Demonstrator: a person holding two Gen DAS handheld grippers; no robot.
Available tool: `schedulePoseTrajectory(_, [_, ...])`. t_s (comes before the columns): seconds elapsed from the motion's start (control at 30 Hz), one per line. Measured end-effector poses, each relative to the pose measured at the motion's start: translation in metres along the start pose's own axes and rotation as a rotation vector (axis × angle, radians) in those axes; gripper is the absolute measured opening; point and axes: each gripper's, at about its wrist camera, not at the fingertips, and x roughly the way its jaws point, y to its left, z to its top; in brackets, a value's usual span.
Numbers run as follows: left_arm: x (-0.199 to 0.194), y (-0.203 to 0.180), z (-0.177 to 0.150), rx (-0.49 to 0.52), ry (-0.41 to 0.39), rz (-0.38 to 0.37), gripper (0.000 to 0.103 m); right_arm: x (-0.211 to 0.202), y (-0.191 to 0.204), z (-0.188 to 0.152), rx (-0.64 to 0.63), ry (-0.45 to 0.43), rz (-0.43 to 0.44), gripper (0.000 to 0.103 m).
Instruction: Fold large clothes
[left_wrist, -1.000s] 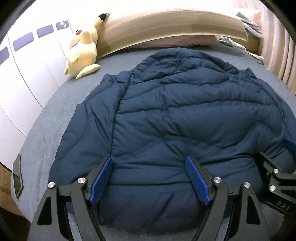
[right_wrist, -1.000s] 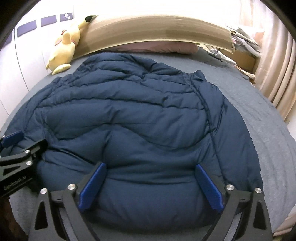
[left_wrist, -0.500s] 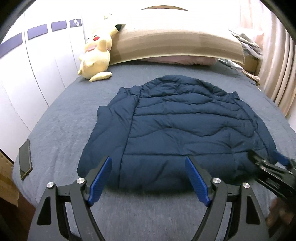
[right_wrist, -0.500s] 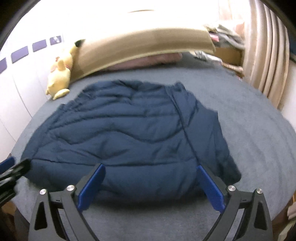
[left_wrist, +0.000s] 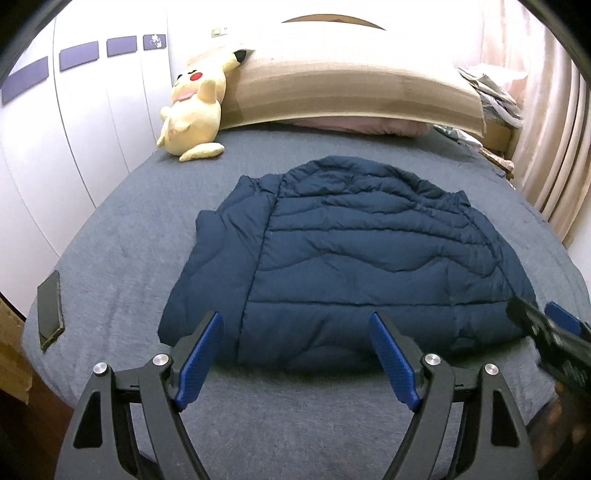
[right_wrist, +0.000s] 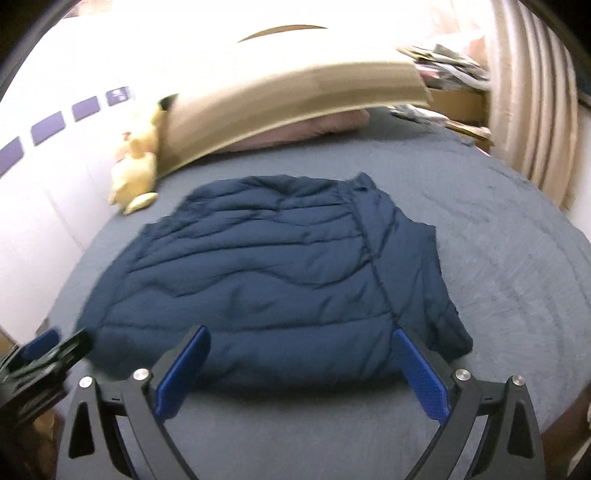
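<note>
While the bed (left_wrist: 122, 236) carries everything, the jacket (left_wrist: 354, 258) lies flat in its middle, back side up, with the hem towards the near edge and the collar towards the headboard (left_wrist: 343, 92). A plush (left_wrist: 194, 110) leans at the far left corner and a phone (left_wrist: 50, 310) lies at the left edge. The left gripper (left_wrist: 297, 354) and the right gripper (right_wrist: 301, 373) are both spread wide and hold nothing, each above the near edge just before the hem.
</note>
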Motion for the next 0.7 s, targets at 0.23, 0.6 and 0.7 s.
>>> schedulePoseTrajectory(0.23, [-0.030, 0.000, 0.003, -0.015, -0.028, -0.004, 0.082, -0.046, 0.012, -0.016, -0.029, -0.013, 0.028, 0.100])
schedulePoseTrajectory(0.6, [-0.072, -0.012, 0.001, 0.013, -0.085, -0.017, 0.085, -0.080, 0.014, -0.018, -0.023, -0.044, 0.034, 0.100])
schedulePoseTrajectory(0.7, [-0.079, -0.014, 0.001, 0.018, -0.096, -0.018, 0.086, -0.082, 0.014, -0.018, -0.026, -0.047, 0.022, 0.100])
